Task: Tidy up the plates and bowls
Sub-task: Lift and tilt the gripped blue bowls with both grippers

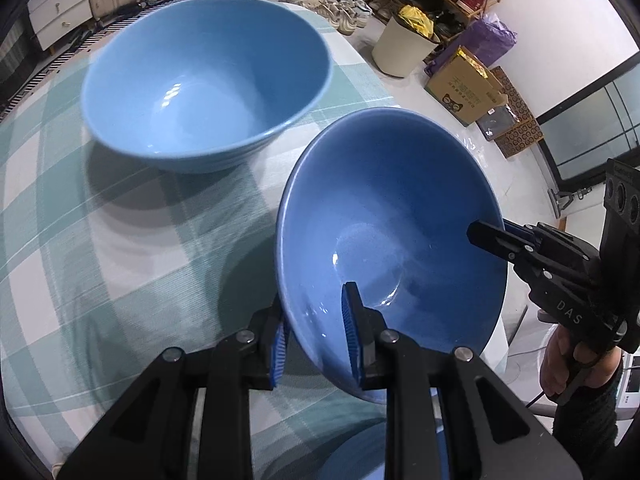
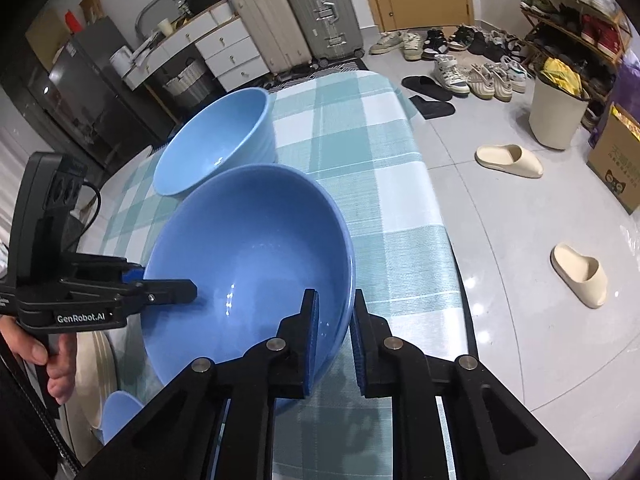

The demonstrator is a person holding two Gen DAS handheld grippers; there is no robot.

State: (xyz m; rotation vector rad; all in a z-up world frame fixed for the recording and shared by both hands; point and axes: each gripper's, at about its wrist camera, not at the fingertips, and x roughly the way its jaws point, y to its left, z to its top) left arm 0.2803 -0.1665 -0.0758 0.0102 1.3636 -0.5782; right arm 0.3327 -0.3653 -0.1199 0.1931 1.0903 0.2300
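nearest, low by the bench edge in the right wrist view: a stack of cream plates (image 2: 94,376) and the rim of a small blue bowl (image 2: 120,412), only partly seen, so perhaps more lies there. above them, the left gripper (image 1: 314,334) clamped on the near rim of the darker blue bowl (image 1: 384,232), one blue-padded finger inside the wall, the other outside. same bowl pinched at its opposite rim by the right gripper (image 2: 334,332), pads against the wall on both sides; no earlier picture to compare. bowl tilted, held between the two, over the teal-and-white checked cloth of the bench (image 1: 100,240); whether its base touches the cloth cannot be told. a hand (image 1: 560,360) on the right gripper's handle at the frame edge. further along the bench, a lighter blue bowl (image 1: 208,80) upright on the cloth, apart from the held one. beyond the bench, on the floor: cream slippers (image 2: 508,160), a pale bin (image 2: 556,116), a cardboard box (image 1: 464,92), rows of shoes (image 2: 440,44), two suitcases (image 2: 296,20) against the wall.
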